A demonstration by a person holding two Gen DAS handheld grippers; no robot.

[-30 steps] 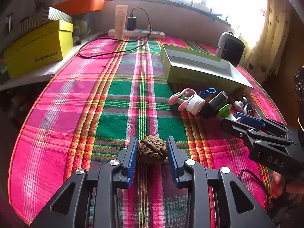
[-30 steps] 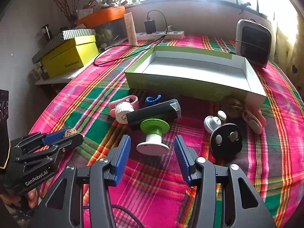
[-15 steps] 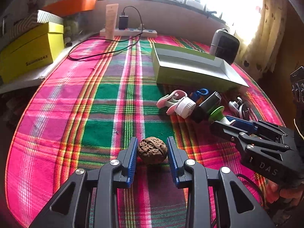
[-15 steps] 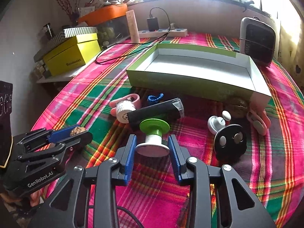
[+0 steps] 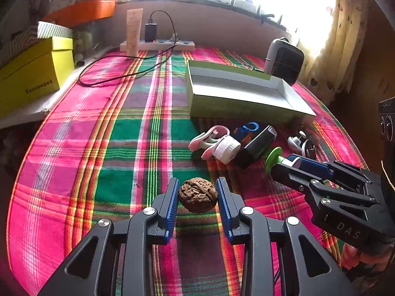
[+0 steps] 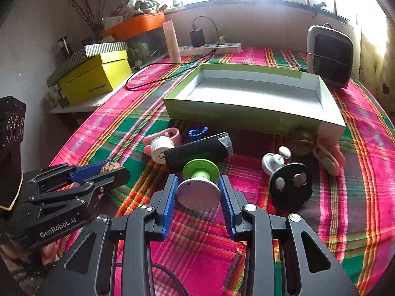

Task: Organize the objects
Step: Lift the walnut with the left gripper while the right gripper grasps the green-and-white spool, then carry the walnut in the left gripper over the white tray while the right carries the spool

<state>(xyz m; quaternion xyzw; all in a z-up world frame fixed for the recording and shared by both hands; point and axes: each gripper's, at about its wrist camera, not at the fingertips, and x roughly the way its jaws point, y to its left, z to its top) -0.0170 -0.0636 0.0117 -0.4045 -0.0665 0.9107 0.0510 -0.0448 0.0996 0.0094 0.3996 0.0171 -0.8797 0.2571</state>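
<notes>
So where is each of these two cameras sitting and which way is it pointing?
Left wrist: rides the left gripper, looking forward over the walnut it clamps toward the green box and window; the right gripper shows at right.
Right wrist: rides the right gripper, shut on the green-and-white spool, facing the green box; the left gripper shows at left.
Shared: box, spool, walnut, both grippers.

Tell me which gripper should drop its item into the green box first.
Probably right. The right gripper, shut on the green spool, sits nearer the green box, almost in line with it. The left gripper holds the walnut farther off, to the side.
</notes>
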